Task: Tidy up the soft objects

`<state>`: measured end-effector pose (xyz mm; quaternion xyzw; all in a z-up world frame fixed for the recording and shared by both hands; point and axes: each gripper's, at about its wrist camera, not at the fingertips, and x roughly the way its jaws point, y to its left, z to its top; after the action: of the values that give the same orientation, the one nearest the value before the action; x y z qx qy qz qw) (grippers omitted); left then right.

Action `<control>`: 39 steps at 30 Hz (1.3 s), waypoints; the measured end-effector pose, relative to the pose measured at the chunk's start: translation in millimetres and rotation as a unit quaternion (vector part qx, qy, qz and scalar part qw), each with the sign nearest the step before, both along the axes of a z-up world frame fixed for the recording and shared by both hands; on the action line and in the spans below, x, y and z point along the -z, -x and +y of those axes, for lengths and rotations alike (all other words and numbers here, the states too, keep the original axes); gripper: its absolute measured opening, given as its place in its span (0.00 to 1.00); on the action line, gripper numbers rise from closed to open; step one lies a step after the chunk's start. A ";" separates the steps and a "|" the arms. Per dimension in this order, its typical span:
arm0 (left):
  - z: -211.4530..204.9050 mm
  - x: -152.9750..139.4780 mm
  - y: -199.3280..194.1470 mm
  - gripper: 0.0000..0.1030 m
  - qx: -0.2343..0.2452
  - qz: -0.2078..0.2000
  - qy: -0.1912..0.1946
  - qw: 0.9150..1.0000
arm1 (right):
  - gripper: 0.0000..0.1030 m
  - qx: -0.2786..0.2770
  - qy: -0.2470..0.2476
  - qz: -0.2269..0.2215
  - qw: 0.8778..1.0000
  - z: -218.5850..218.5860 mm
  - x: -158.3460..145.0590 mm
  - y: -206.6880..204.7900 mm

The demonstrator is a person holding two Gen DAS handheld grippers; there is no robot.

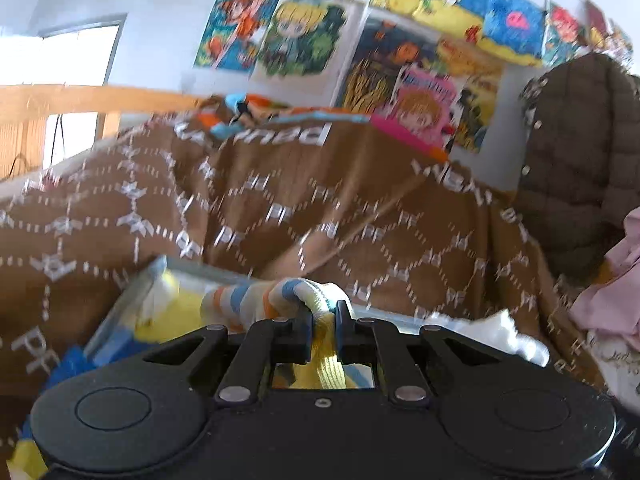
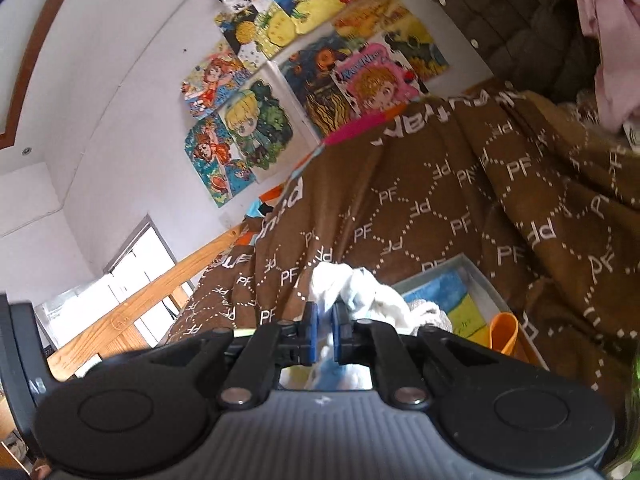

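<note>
Left wrist view: left gripper (image 1: 324, 312) clamped on a striped sock (image 1: 256, 300), orange, blue and cream bands, yellow part trailing down between the black fingers (image 1: 302, 320). Sock held just above a grey tray (image 1: 120, 304) with yellow and blue cloth inside. Tray sits on a brown blanket (image 1: 280, 208) patterned with white dotted hexagons and letters. White cloth (image 1: 492, 330) visible at right edge of tray. Colourful cartoon posters (image 1: 304, 36) on white wall behind, brown quilted jacket (image 1: 576, 152) at right, pink cloth (image 1: 612, 292) below it, wooden rail (image 1: 80, 98) at left. Heavy motion blur.

Right wrist view, tilted strongly: right gripper (image 2: 325, 322) pinched shut on a white cloth (image 2: 352, 288), blue pads (image 2: 311, 328) nearly meeting with fabric bunched between and above them. Cloth held over the brown blanket (image 2: 460, 200), just beside the grey tray (image 2: 476, 276). Tray holds blue and yellow-green material plus an orange plastic piece (image 2: 504, 334) at its near corner. Same posters (image 2: 280, 92) on wall, jacket (image 2: 508, 12) and pink cloth (image 2: 600, 32) at upper right, wooden rail (image 2: 132, 312) and bright window (image 2: 132, 264) at lower left.
</note>
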<state>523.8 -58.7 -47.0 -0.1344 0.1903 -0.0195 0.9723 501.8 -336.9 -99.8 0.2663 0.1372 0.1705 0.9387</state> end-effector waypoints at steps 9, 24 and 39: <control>1.9 24.6 -2.2 0.13 -0.003 0.039 0.003 0.999 | 0.11 0.001 0.025 0.016 1.000 7.3 2.7 -3.3; -0.9 22.5 4.5 0.52 -0.023 0.047 0.009 0.999 | 0.34 -0.005 0.017 0.025 1.000 3.3 -5.9 -2.4; 9.9 9.4 24.4 0.83 -0.043 0.043 0.010 0.998 | 0.67 -0.001 0.024 0.005 1.000 0.4 -23.5 9.1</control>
<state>499.4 -48.9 -56.4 -0.1530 0.2252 0.0264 0.9619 492.6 -336.6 -76.3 0.2445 0.1462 0.1671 0.9439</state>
